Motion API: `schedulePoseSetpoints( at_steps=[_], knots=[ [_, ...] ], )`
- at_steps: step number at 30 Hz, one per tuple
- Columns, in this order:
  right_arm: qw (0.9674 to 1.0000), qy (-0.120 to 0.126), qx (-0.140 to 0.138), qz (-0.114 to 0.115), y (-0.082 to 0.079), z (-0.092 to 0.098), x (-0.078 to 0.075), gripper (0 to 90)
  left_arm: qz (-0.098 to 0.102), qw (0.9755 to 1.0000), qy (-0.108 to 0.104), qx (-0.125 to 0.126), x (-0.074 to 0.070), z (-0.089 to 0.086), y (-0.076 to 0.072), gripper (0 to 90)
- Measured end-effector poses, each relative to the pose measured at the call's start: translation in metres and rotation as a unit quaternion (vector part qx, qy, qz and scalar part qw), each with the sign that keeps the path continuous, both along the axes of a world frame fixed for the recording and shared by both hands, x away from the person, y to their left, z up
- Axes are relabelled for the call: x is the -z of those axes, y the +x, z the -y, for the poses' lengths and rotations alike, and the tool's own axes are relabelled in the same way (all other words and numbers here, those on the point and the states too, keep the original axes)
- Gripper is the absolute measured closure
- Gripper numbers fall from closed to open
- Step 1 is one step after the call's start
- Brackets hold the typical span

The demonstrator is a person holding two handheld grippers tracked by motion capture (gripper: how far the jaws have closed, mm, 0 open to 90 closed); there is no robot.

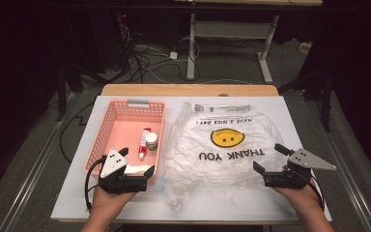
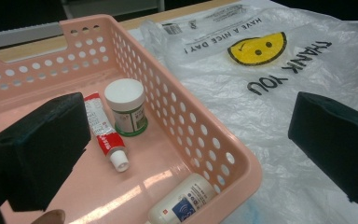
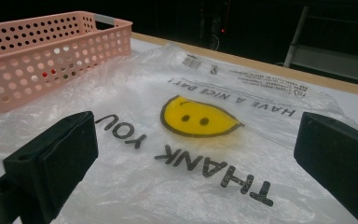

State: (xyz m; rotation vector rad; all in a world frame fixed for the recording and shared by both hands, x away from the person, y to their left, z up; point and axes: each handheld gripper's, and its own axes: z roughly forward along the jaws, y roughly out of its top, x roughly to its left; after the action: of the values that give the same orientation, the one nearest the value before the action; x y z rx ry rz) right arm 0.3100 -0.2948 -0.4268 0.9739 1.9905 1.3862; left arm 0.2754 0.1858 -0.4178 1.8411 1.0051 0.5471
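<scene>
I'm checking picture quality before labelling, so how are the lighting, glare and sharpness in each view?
High view: the table is lit, the room behind dark, and the picture is soft. Left gripper view: glare streaks on the floor of the pink basket; the near jaws are blurred, and the small jar and tube are fairly sharp. Right gripper view: the plastic bag has readable print and a mild sheen, under a black background.

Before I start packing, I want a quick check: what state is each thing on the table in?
Bag: flat on the table, empty-looking, crumpled, print upside down from the person's side.
Basket: upright beside the bag, holding three items.
Tube: lying down, capped.
Jar: upright, lid on.
Bottle: lying at the near wall.
Left gripper: open, empty.
Right gripper: open, empty.
</scene>
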Motion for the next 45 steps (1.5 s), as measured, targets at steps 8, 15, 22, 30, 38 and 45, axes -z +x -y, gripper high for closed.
schedulePoseSetpoints(
  at_steps=[8,15,22,30,38,45],
  knots=[
    [1.0000,0.007,-0.004,0.001,-0.001,0.003,-0.003,0.5,-0.003,1.0000,-0.005,-0.004,0.000,-0.002,0.001,0.0],
    [1.0000,0.000,-0.003,0.004,0.001,0.005,-0.008,0.5,-0.003,1.0000,0.002,-0.006,0.002,-0.001,0.001,0.0],
    [0.9990,-0.016,0.041,0.006,0.015,0.035,-0.018,0.5,-0.003,0.9999,0.005,-0.009,0.002,-0.004,-0.002,0.0],
    [0.9938,-0.043,0.099,-0.028,0.039,0.074,-0.006,5.5,-0.005,0.9999,0.007,-0.014,0.004,-0.010,-0.009,0.0],
    [0.9884,-0.022,0.115,-0.096,0.069,0.089,0.013,19.1,-0.011,0.9996,-0.002,-0.025,0.007,-0.016,-0.014,0.0],
    [0.9832,-0.025,0.114,-0.140,0.097,0.085,0.029,31.0,-0.012,0.9996,-0.002,-0.024,0.008,-0.016,-0.017,0.0]
  ],
)
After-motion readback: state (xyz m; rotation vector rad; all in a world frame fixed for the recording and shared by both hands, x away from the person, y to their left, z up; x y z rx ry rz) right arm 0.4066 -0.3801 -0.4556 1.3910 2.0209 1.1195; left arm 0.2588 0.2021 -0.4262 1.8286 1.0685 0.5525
